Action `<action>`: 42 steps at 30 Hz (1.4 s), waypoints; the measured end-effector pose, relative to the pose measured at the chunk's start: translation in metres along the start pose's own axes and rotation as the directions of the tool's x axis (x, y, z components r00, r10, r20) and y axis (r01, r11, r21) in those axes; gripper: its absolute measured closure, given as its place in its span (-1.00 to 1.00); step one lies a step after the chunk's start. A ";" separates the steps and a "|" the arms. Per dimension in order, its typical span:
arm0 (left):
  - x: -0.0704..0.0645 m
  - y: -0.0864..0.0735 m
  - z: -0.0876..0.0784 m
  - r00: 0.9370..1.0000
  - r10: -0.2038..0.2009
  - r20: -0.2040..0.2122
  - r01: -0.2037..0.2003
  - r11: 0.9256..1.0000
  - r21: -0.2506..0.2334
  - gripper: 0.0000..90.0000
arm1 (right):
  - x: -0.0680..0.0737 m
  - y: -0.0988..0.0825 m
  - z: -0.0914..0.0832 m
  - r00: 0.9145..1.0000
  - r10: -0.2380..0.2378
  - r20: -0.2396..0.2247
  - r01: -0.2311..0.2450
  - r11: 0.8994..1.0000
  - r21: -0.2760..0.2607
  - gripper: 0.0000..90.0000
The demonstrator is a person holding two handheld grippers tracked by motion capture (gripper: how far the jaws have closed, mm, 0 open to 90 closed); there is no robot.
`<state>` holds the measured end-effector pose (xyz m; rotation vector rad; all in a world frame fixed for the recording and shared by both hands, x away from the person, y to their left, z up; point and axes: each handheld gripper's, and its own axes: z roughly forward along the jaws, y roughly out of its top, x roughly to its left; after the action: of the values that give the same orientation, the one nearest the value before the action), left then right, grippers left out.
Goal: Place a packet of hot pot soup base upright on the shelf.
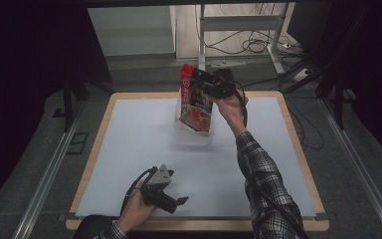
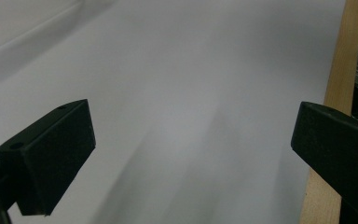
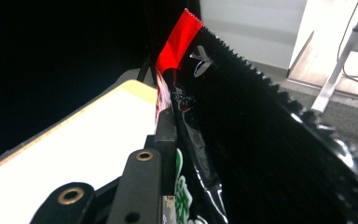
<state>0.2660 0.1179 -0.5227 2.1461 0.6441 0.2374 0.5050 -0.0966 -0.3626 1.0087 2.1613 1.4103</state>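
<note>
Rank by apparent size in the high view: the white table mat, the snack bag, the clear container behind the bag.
1. White table mat, by far the largest.
2. Snack bag.
3. Clear container; the bag partly hides it, so ranks two and three are unsure.

Snack pouch (image 1: 197,102): glossy, black and red, with a serrated top edge and printed food artwork. Hangs upright, slightly tilted, above the bench's far middle. Sealed.

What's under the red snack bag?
Under the bag, held up by the right gripper, stands a clear plastic tub on the white mat. The bag hides part of the tub's inside.
</note>
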 end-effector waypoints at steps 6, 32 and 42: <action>0.001 0.000 0.000 1.000 -0.012 0.002 0.012 1.000 0.000 -1.00 | 0.001 -0.011 0.006 1.000 0.007 -0.016 -0.007 1.000 0.013 0.58; 0.002 0.000 0.003 0.999 -0.034 0.039 0.034 0.999 0.010 -1.00 | -0.009 -0.045 -0.001 0.999 0.017 -0.047 -0.014 0.998 0.065 0.21; 0.007 -0.003 0.001 0.998 -0.058 0.032 0.059 0.998 -0.025 -1.00 | -0.008 -0.042 0.000 0.999 -0.045 -0.023 0.047 0.996 0.081 -0.37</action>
<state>0.2715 0.1223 -0.5263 2.0987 0.6811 0.1800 0.4949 -0.1125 -0.4013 0.9702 2.2590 1.3280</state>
